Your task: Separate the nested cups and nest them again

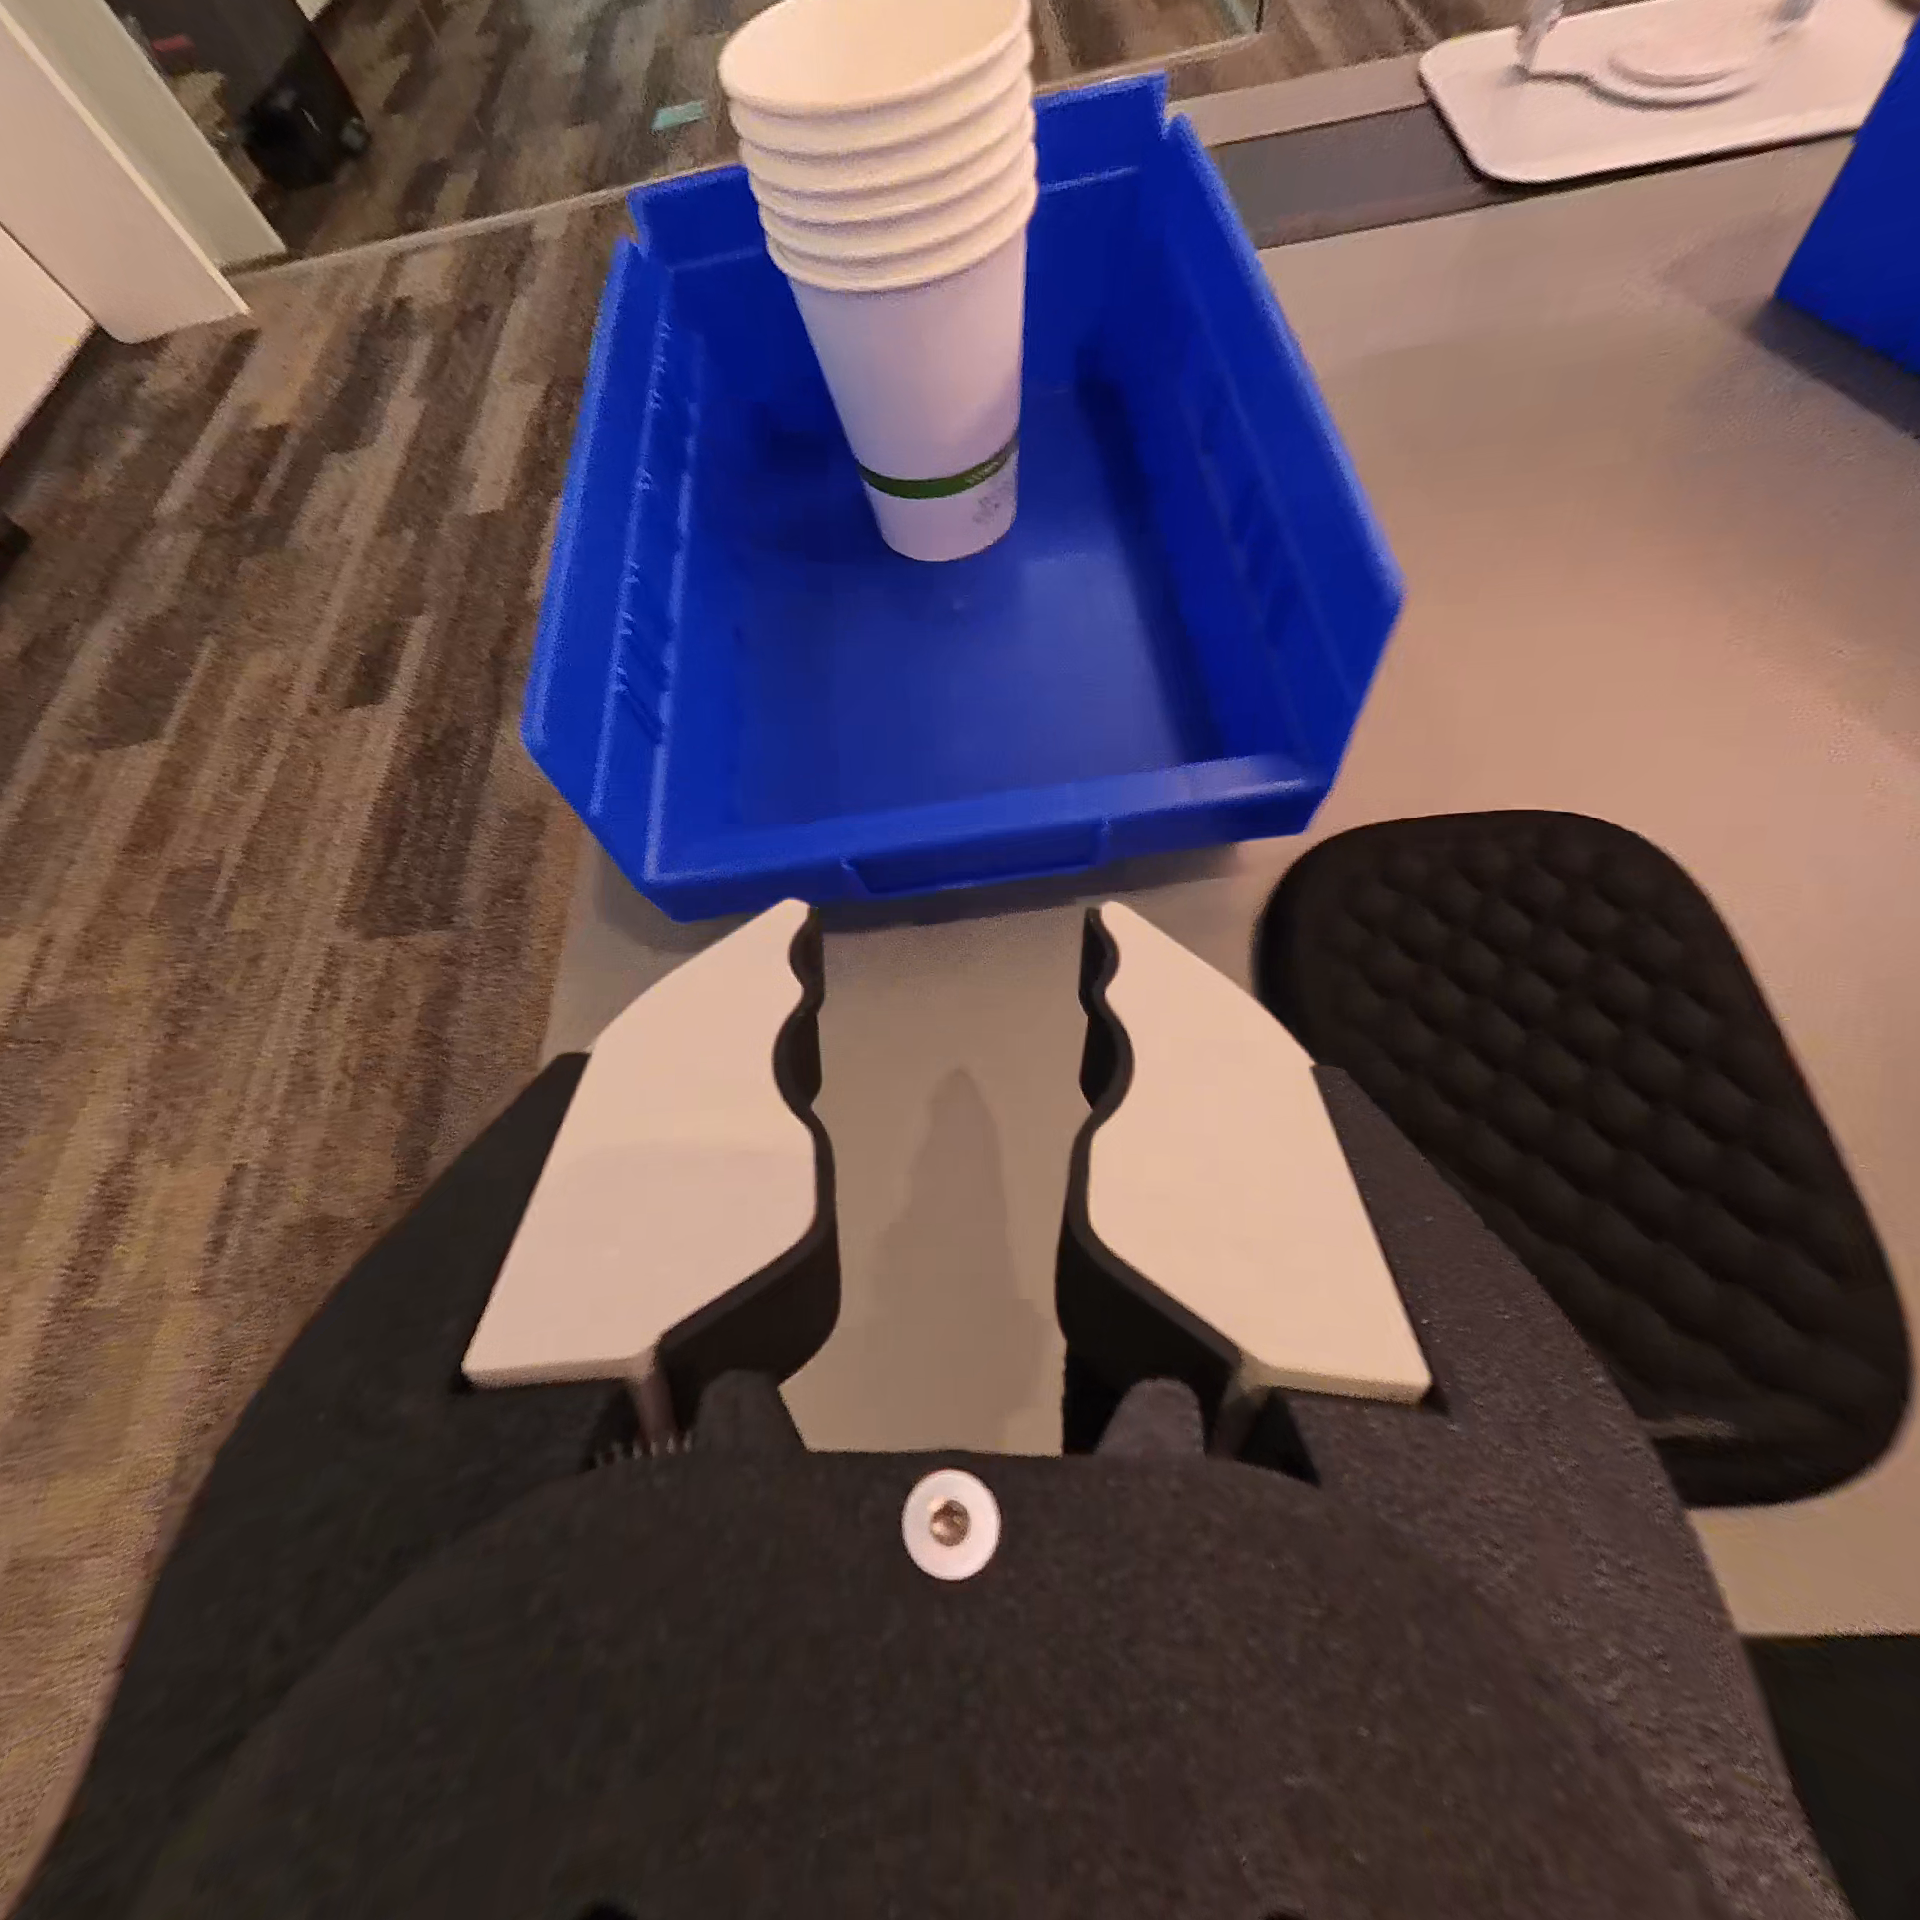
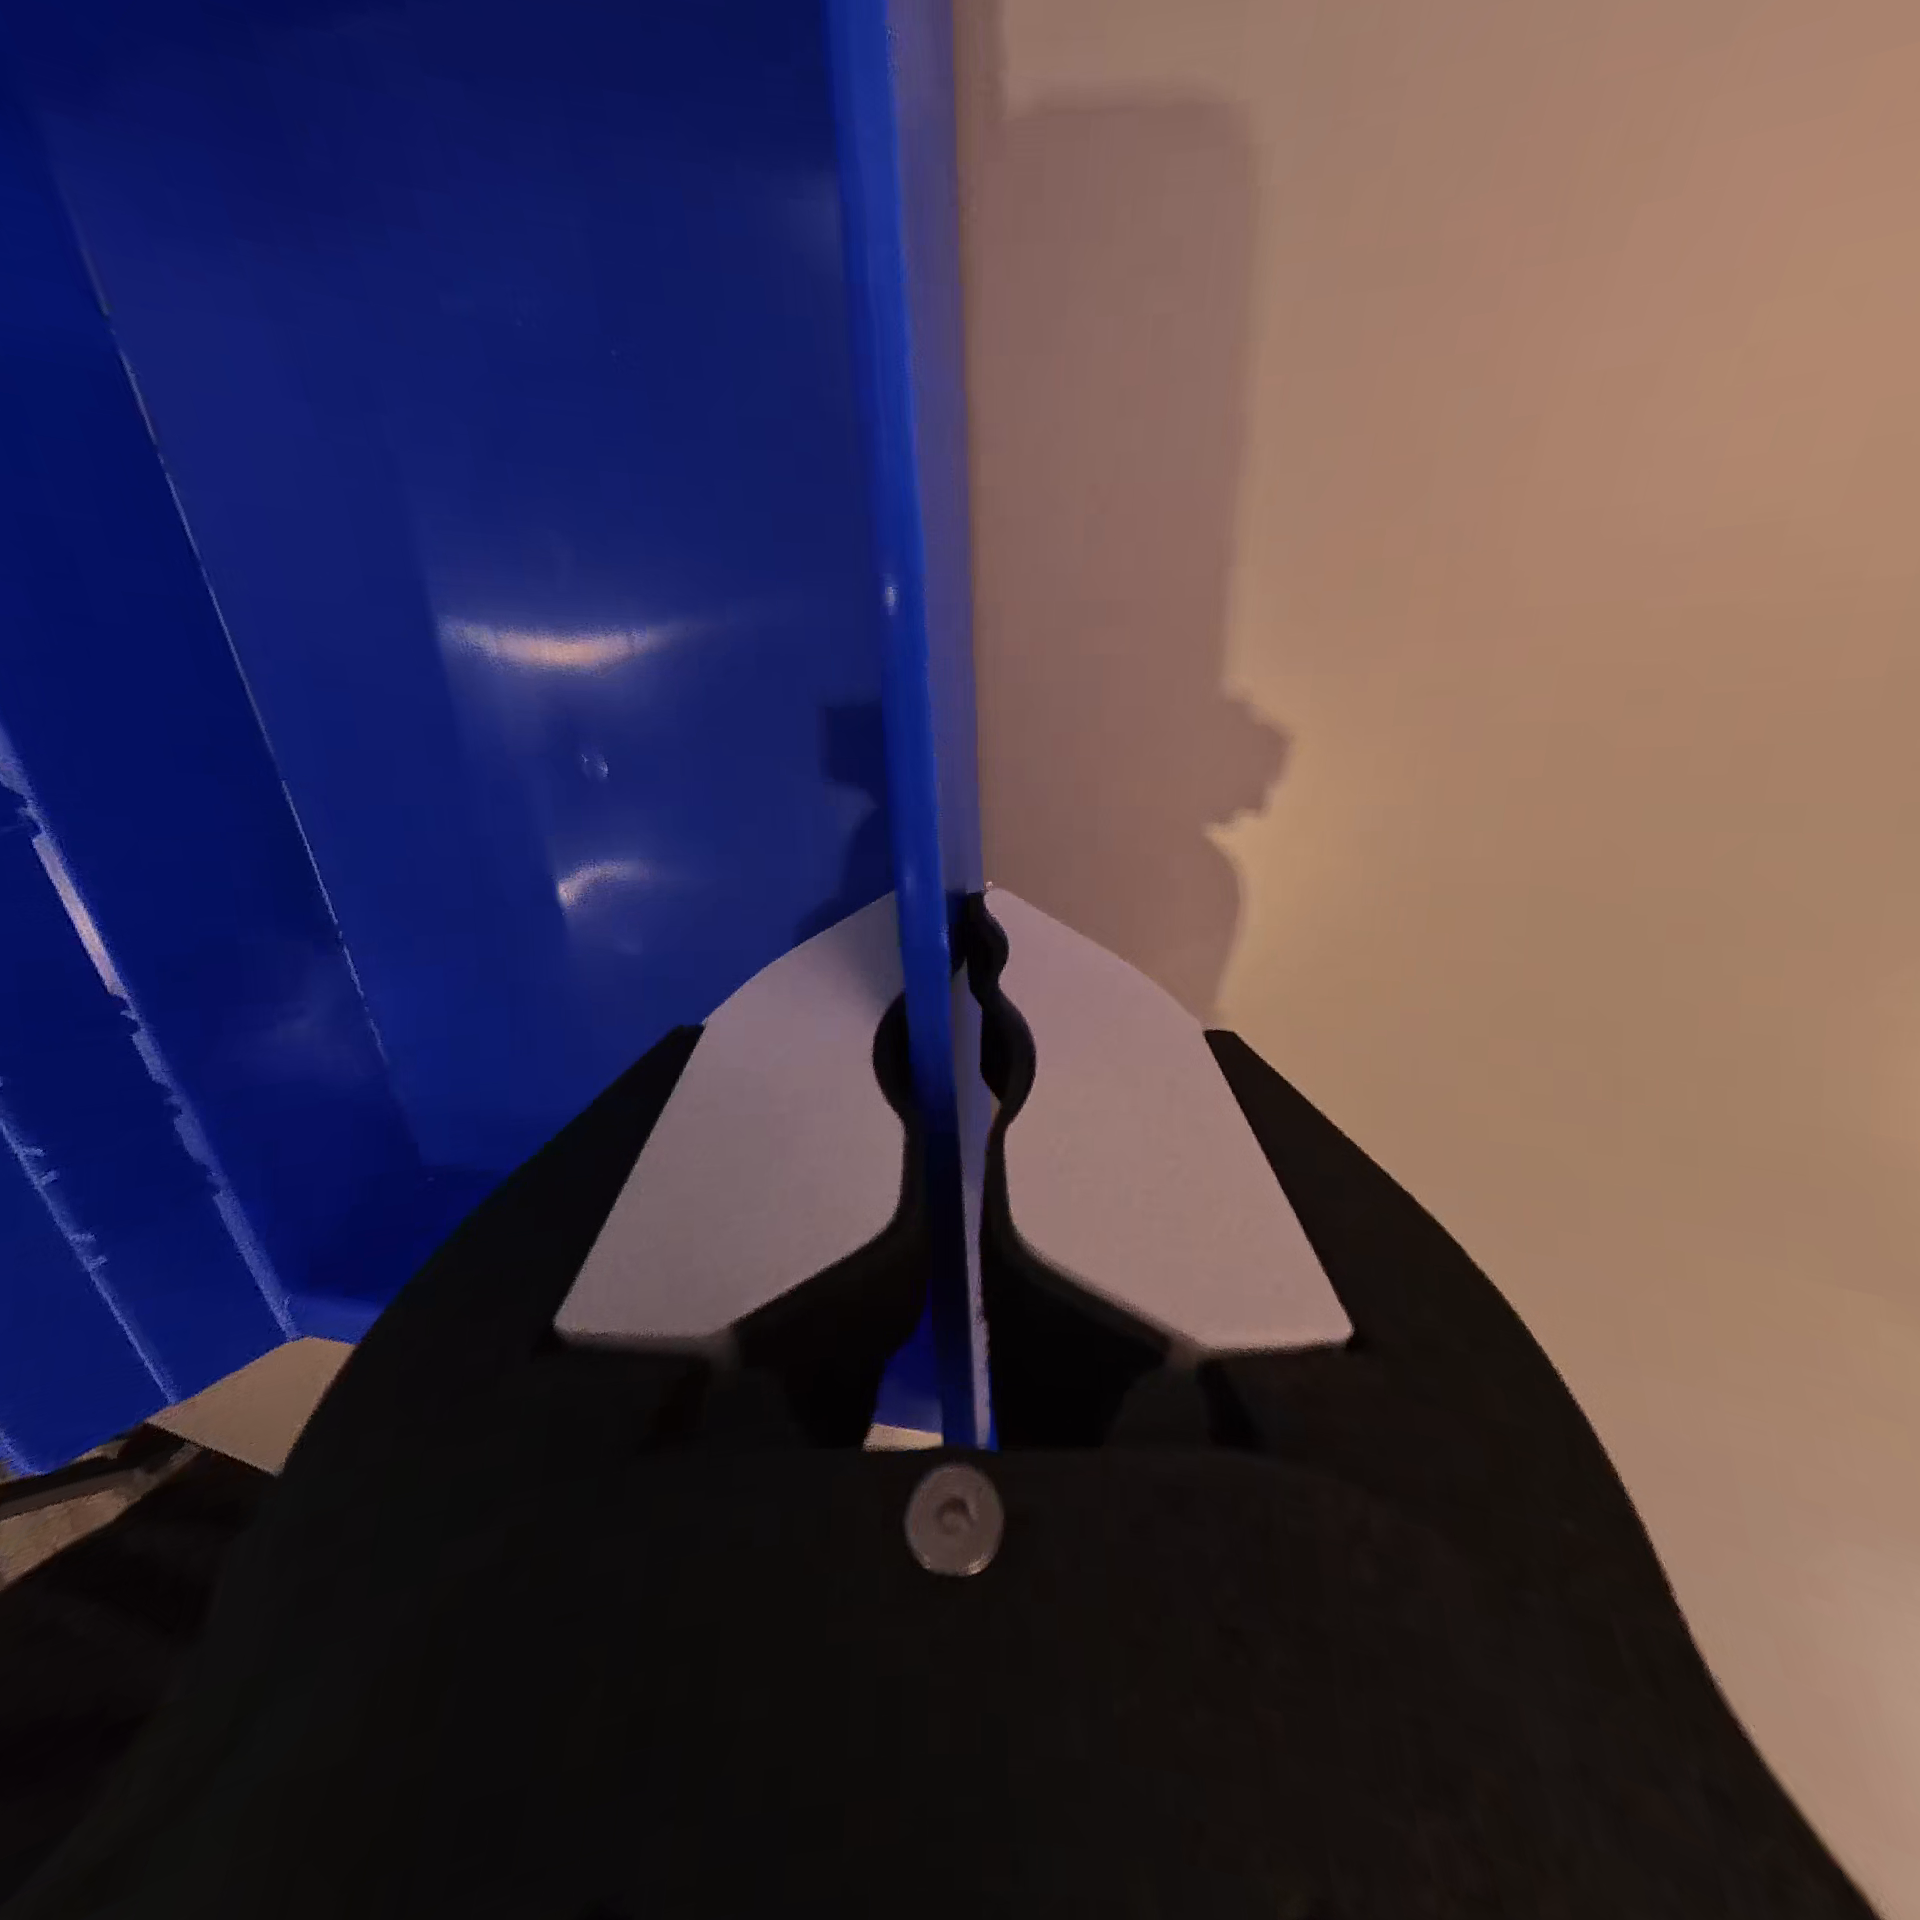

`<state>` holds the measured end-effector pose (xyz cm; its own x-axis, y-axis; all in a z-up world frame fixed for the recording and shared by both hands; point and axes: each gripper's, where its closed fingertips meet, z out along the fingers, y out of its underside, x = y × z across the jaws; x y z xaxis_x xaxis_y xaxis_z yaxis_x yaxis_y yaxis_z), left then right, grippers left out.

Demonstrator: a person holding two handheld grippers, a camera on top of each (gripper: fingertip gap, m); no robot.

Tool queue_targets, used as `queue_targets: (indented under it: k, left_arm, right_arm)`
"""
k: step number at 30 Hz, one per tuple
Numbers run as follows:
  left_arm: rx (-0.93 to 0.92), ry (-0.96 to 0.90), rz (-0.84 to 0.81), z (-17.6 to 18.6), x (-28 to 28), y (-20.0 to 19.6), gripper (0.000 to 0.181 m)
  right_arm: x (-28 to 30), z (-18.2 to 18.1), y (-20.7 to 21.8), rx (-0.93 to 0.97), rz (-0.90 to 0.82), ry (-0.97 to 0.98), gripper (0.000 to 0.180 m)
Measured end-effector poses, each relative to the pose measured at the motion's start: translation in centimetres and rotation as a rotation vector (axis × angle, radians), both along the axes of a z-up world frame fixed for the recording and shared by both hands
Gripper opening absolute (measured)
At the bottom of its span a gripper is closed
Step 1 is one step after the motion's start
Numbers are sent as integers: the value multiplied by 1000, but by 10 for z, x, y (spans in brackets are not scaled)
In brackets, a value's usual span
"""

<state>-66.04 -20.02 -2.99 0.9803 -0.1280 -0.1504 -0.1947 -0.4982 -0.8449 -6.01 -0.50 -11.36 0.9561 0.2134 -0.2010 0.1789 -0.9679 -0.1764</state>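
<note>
The stack of cups [image 1: 894, 281] stood inside the blue bin [image 1: 1288, 582], well ahead of the left gripper [image 1: 951, 914], whose fingers were spread and empty. The right gripper [image 2: 951, 904] pinched a bin wall [image 2: 914, 727]. Paper cups looked light and crushable (grip gently below the rims).

The tongs [image 2: 961, 914] pinch a blue bin's wall [image 2: 914, 623].

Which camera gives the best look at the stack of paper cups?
The left wrist view. There the stack of white cups stands upright and whole inside the blue bin. The right wrist view shows no cups, only the right gripper shut on the wall of a blue bin.
</note>
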Motion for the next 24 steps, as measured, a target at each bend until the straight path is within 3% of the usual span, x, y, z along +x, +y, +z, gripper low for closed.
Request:
queue_targets:
  k: [5,14,24]
  left_arm:
    - [56,-68,16,5,13,-13,42]
    - [14,-21,77,3,27,-11,42]
    - [4,44,56,13,78,6,42]
  right_arm:
    - [110,-1,-13,43,-58,4,5]
    - [306,-5,-77,41,-228,-4,5]
    - [397,-6,-112,26,-229,-17,5]
